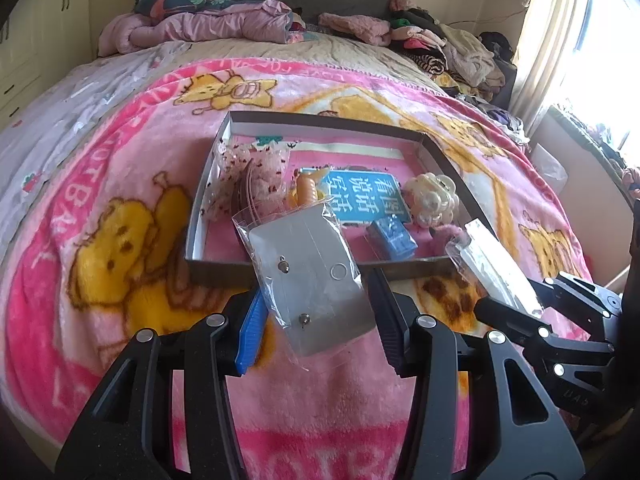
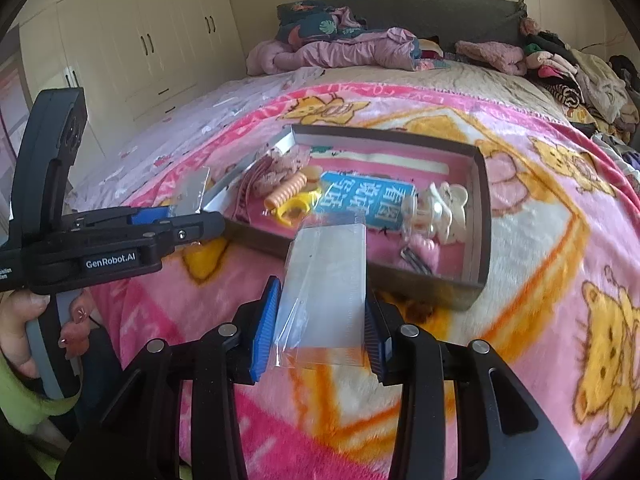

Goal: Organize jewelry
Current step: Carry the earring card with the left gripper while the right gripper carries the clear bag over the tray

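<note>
Clear plastic is what both tools are holding. On the left, the left gripper (image 1: pixel 316 300) has its fingers closed on a small clear bag with a grey earring card (image 1: pixel 308 276) inside, two studs showing on it; the bag hangs above the pink blanket (image 1: pixel 132 152), just near of the tray's front wall. To its right, the right gripper (image 2: pixel 320 328) pinches a second clear bag (image 2: pixel 326 280) between its blue pads, also lifted clear of the bedding and near the same front wall.

Beyond them, further from the person, the shallow cardboard tray (image 2: pixel 482 216) already carries a coiled orange hair tie (image 2: pixel 286 194), a pearl hair claw (image 2: pixel 444 208), a blue printed card (image 2: pixel 368 204) and a small blue box (image 1: pixel 394 240).

By my reading, the step is carrying both bagged pieces to the tray. The next move calls for reaching forward over the wall to a bare pink patch, lowering, then letting go so each bag lands flat without knocking the loose items.
</note>
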